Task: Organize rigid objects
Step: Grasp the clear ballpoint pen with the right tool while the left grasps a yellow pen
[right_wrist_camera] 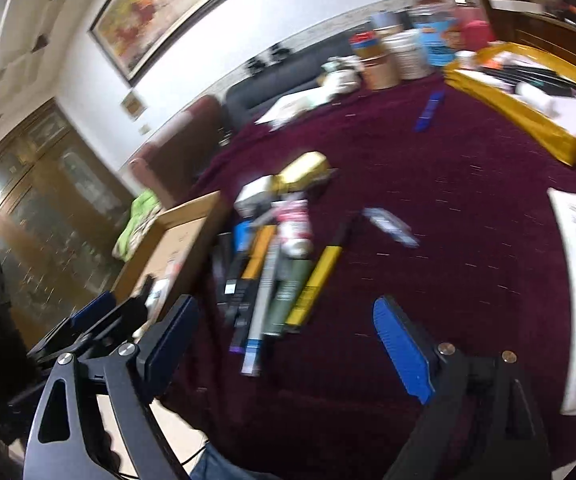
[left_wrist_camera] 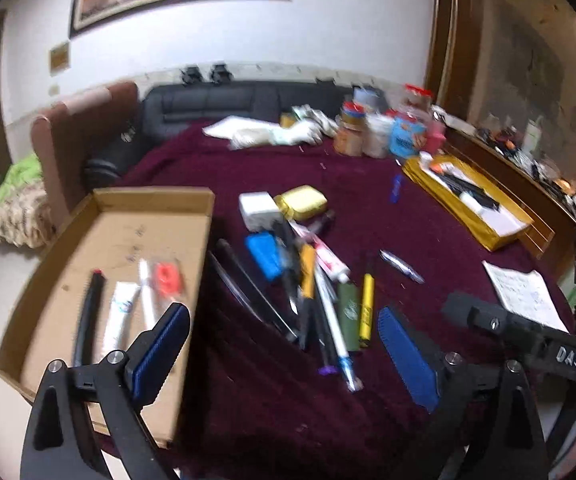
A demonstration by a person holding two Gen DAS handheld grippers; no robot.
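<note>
A pile of pens, tubes and small boxes [left_wrist_camera: 319, 292] lies on the maroon cloth; it also shows in the right wrist view [right_wrist_camera: 280, 264]. A yellow marker [left_wrist_camera: 366, 306] and a green lighter [left_wrist_camera: 347, 312] lie at its right edge. A cardboard tray [left_wrist_camera: 152, 208] at the left holds a black pen [left_wrist_camera: 88, 312], a white tube [left_wrist_camera: 120, 316] and an orange item [left_wrist_camera: 166, 276]. My left gripper [left_wrist_camera: 284, 332] is open and empty above the near end of the pile. My right gripper [right_wrist_camera: 288, 328] is open and empty, just short of the pile.
A gold box [left_wrist_camera: 471, 196] with items stands at the right. Jars and tape rolls [left_wrist_camera: 383, 132] stand at the back. A handwritten paper [left_wrist_camera: 523, 292] lies at the right edge. A blue stick [left_wrist_camera: 395, 188] and a silver pen [left_wrist_camera: 401, 266] lie apart.
</note>
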